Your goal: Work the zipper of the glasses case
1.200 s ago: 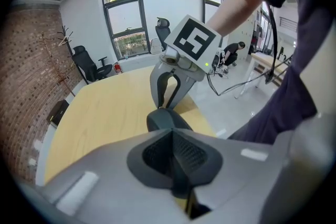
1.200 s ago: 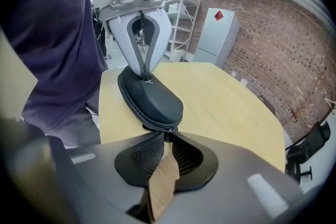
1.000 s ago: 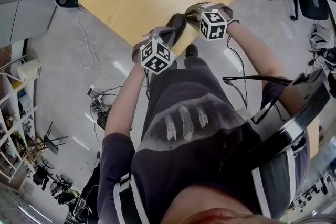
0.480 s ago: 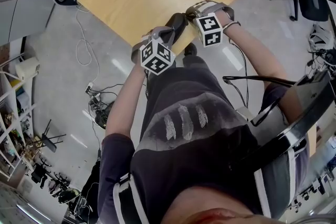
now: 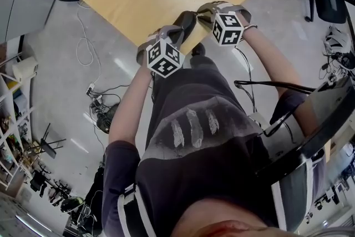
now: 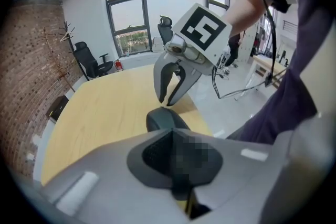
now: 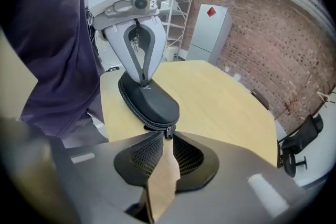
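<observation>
Holding tool, left: our left tool [image 7: 144,83] is fully closed, its joined tips set down on the end of the case away from our right tool; whether they nip a tab there we cannot tell.
Glasses case: the black, oval, hard-shell zip-up glasses case [image 7: 149,102] lies flat on the pale wooden desk [image 7: 226,107], close to the desk edge nearest us and between the two tools.
Zipper pull: the small dark metal zipper pull [image 7: 168,132] sits at the case end facing our right tool, right in that tool's mouth.
Right tool: our right tool [image 6: 167,103] stands a little apart, its jaws having just been opening. The pull is between the tips, but the pads do not seem to press on it.
Zip line: along the side we can see, the teeth look joined.
Step in hand: we judge this a pause at the pull, with the grip let go or being reset.
Next move: we would need to close squarely on the pull and then draw it along the curved track, with the left tool bracing the case against sliding.
</observation>
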Motion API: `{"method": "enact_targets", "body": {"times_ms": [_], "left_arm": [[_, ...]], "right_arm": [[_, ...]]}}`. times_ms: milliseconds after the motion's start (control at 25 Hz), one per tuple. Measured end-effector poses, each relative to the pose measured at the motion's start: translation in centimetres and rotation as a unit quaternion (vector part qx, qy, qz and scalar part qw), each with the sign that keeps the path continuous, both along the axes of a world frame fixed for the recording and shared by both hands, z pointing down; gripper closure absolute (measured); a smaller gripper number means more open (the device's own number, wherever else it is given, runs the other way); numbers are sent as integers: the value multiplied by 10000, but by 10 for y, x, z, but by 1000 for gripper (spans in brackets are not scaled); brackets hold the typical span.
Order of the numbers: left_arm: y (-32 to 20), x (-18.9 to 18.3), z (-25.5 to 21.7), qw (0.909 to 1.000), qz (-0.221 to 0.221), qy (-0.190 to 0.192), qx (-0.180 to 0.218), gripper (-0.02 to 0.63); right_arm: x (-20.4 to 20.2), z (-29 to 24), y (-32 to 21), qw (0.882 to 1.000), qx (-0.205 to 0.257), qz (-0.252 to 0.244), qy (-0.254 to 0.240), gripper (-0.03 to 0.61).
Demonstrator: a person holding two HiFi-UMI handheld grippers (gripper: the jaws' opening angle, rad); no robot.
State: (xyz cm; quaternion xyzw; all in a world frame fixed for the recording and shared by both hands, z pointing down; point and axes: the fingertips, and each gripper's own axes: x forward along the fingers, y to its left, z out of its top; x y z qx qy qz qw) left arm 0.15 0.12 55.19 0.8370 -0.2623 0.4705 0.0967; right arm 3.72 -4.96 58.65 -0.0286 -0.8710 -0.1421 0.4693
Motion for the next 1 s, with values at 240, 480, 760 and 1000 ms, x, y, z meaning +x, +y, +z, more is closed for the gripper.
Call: {"method": "enact_targets", "body": {"times_ms": [240, 480, 760, 1000], "left_arm": [[4, -3, -3, 10000, 26, 15, -41, 614], [5, 3, -1, 10000, 13, 34, -44, 614], [4, 1, 0, 9998, -168, 40, -74, 614], [3, 5, -1, 9996, -225, 7, -139, 614]], "right_arm": [[-6, 10, 5, 9999, -7, -160, 59, 509], [-4, 10, 4, 9969, 719, -313, 26, 555], [-4, 6, 1, 9924, 1155, -251, 340, 575], [3, 5, 2, 9967, 592, 87, 557, 579]]}}
